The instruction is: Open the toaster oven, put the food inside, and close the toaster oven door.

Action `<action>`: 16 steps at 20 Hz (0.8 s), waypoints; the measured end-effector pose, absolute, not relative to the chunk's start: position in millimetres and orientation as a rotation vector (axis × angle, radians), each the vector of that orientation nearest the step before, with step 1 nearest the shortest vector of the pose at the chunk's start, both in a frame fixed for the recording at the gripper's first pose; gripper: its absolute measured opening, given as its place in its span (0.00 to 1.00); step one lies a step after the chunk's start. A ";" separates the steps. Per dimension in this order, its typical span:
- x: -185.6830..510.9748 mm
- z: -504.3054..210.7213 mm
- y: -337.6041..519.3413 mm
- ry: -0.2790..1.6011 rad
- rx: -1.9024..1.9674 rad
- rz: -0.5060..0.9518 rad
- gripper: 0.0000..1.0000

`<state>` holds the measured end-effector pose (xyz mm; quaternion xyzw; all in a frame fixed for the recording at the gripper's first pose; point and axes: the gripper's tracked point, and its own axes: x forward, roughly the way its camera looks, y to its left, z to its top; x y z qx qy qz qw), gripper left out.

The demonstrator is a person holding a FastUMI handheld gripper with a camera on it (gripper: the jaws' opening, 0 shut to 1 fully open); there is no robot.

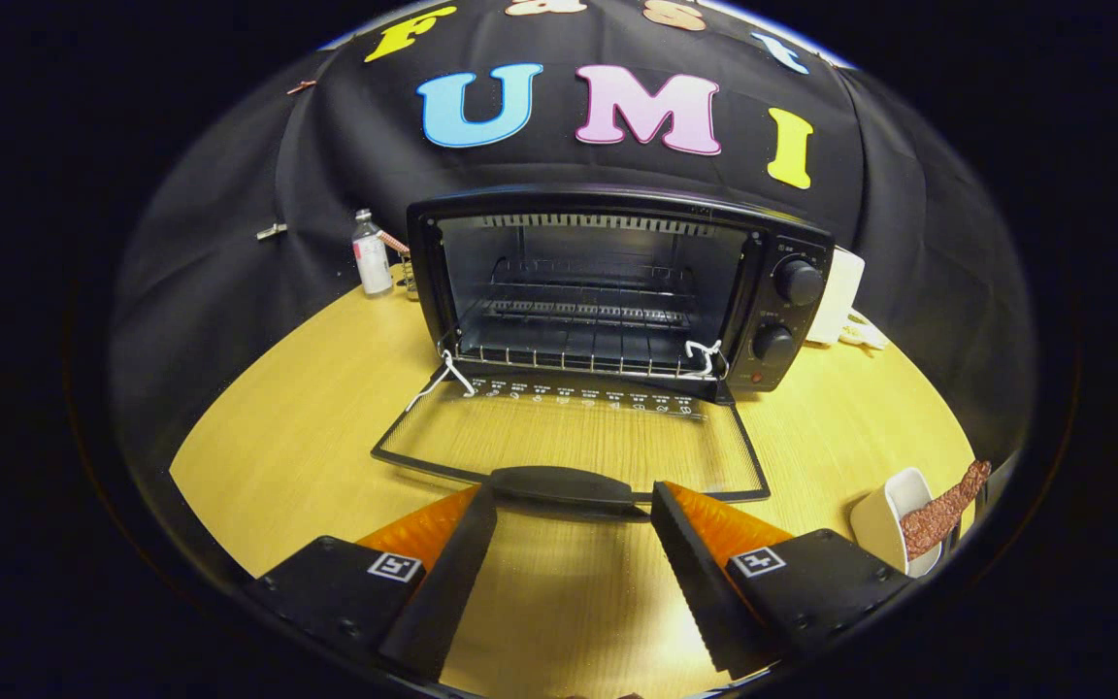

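The oven (pixel 608 282) ahead has its door (pixel 569 442) folded flat on the counter (pixel 278 437), handle at my tips — that step's done — but my claw (pixel 574 505) gapes wide, empty; the food (pixel 942 510) waits in a cup (pixel 884 519) off right.

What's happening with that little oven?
Someone is holding a gripper in front of the toaster oven. Its fingers are open, holding nothing, right by the handle of the oven door, which lies folded down flat. The food waits in a white cup off to the right, not inside yet.
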<state>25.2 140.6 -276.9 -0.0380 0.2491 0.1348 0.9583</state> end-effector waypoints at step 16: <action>14.9 -137.4 -52.7 0.356 -0.005 0.105 0.96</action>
